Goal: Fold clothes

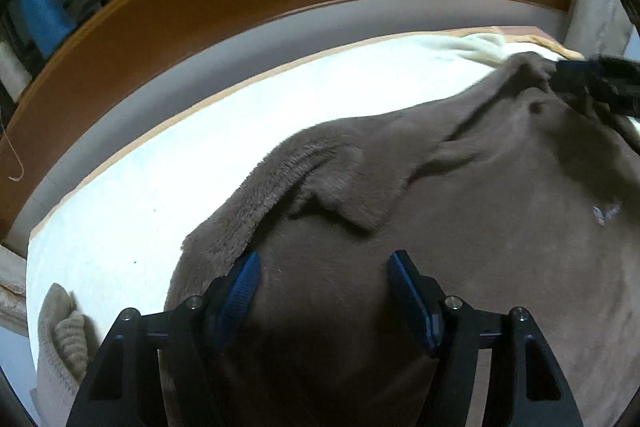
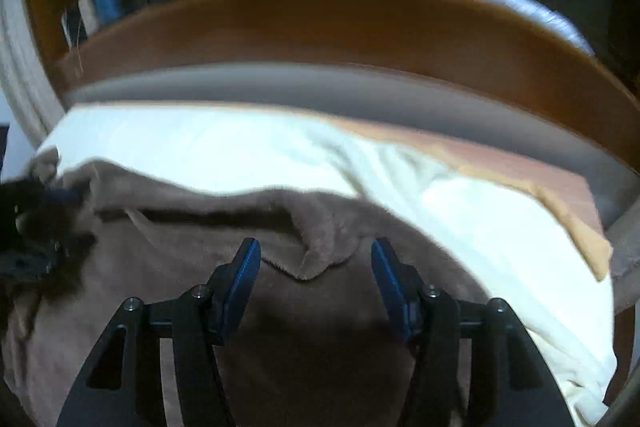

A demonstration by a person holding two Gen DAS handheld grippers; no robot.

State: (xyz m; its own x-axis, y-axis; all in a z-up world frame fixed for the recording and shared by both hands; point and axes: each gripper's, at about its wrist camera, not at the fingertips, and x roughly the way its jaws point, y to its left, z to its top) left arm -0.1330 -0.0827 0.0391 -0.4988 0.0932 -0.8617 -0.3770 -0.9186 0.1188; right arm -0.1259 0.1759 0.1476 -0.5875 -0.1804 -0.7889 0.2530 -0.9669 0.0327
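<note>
Two tongs, my left gripper [image 1: 322,269] and right gripper [image 2: 314,259], hover with jaws parted, grasping nothing, over the brown fleece garment [image 1: 460,207] on the white bedsheet [image 1: 160,167], near its far edge, poised for pinching.

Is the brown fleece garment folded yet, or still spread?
Mostly spread: the brown fleece garment lies across the white sheet, only its top edge flipped over.

A brown, plush fleece garment [image 1: 460,227] lies rumpled on the white sheet; its far edge is folded over; creased throughout.
</note>
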